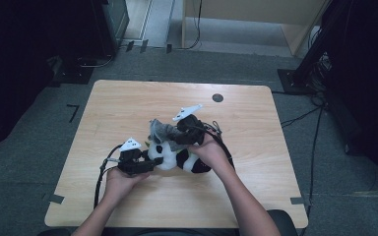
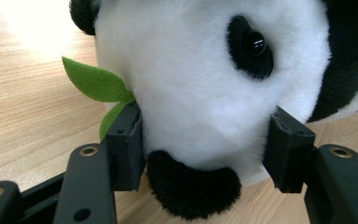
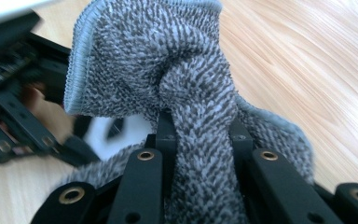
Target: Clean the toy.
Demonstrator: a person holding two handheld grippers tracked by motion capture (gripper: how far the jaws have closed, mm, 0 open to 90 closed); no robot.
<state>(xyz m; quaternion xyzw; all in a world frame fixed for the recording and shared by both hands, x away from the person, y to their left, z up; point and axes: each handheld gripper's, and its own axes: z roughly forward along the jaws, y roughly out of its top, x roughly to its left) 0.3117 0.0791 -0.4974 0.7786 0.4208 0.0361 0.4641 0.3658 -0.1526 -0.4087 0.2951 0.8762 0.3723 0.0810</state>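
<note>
Mid-table, toward its near edge, the left gripper (image 2: 205, 140) clamped the panda (image 2: 200, 74) by its head; the right gripper (image 3: 200, 135) pinched the grey cloth (image 3: 168, 70) just above it

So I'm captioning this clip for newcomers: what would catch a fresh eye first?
The plush panda near the middle of the wooden table, its white head clamped between the left gripper jaws with a green felt leaf poking out beside it. Next, the grey knitted cloth, bunched and pinched upright in the right gripper just behind the panda.
</note>
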